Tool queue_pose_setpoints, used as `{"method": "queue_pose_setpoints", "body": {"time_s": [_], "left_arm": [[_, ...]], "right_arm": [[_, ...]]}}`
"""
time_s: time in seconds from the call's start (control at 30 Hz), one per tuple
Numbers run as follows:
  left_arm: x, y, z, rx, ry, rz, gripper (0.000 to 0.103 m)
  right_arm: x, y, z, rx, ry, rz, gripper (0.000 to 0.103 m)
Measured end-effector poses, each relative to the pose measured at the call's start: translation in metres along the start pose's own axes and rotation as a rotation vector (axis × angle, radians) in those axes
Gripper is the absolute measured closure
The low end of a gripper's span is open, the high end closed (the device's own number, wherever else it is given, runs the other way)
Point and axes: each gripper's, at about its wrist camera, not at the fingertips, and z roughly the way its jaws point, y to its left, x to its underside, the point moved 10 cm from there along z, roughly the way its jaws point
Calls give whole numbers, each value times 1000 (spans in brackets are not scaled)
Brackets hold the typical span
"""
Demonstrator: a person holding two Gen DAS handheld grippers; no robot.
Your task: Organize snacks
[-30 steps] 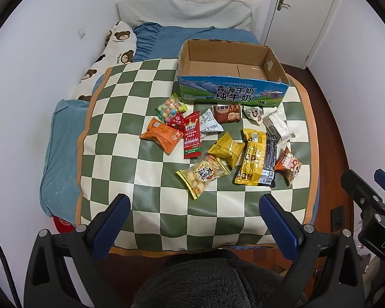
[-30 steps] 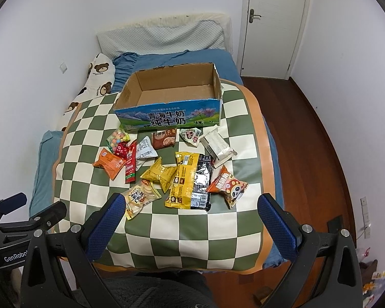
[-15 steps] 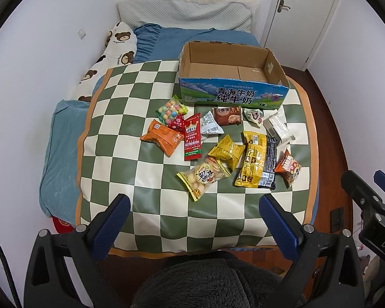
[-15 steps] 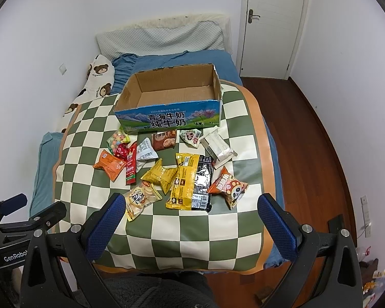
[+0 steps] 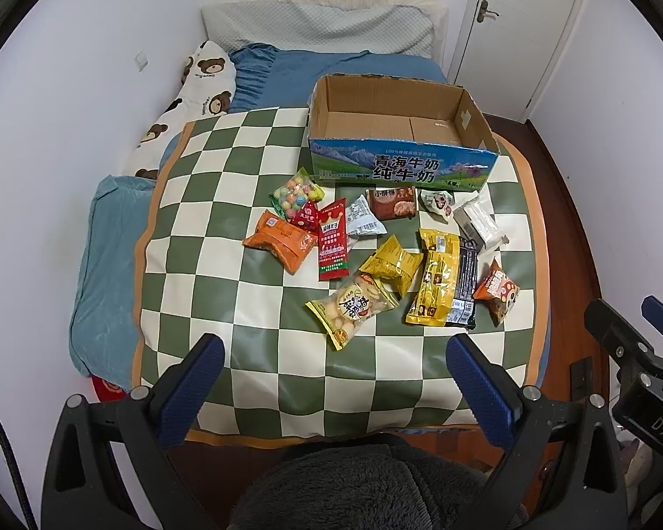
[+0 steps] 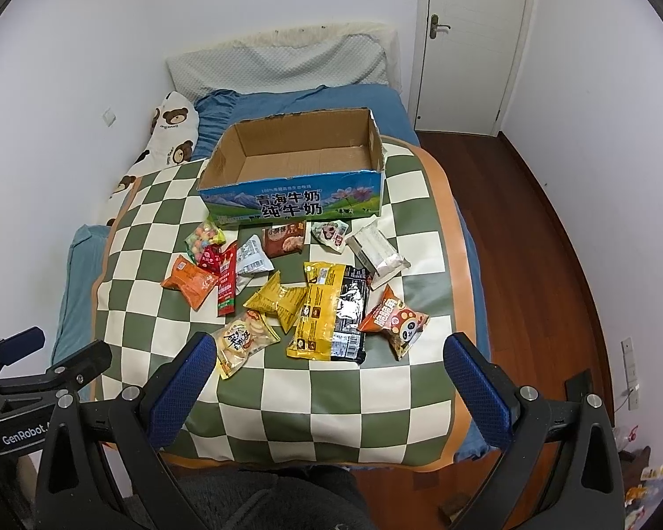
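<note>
We have drifted a little closer to the bed (image 5: 119,265) over the last second; nothing on the checked mat (image 5: 225,291) has shifted, so no sorting has begun. Our left gripper (image 5: 331,380) hangs over the near edge, jaws spread and empty; our right gripper (image 6: 327,375) does the same, jaws spread wide.

Left to right we count thirteen packets: one orange pack (image 5: 283,240), one candy bag (image 5: 296,192), one small red packet (image 5: 304,220), one red strip (image 5: 333,245), one biscuit bag (image 5: 353,307), one white sachet (image 5: 363,221), two yellow packs (image 5: 393,263), one brown pack (image 5: 392,202), one long yellow pack (image 5: 435,282), one black pack (image 5: 464,282), one white wrapper (image 5: 479,223), one panda bag (image 5: 498,289). One cardboard box (image 5: 402,168) stands empty at the far side.
</note>
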Motion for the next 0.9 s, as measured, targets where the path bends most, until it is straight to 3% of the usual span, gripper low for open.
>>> {"method": "queue_pose_setpoints", "body": {"time_s": [0.37, 0.57, 0.73, 0.9], "left_arm": [[3, 1, 0, 2, -4, -1, 0], [-28, 12, 25, -30, -43, 1, 0], [-41, 11, 84, -110, -4, 130, 0], [-22, -3, 153, -148, 69, 308, 0]], "right_arm": [[0, 0, 1, 0, 2, 0, 0], [3, -8, 23, -1, 20, 32, 0], [9, -20, 77, -41, 74, 97, 0], [24, -33, 146, -61, 163, 167, 0]]}}
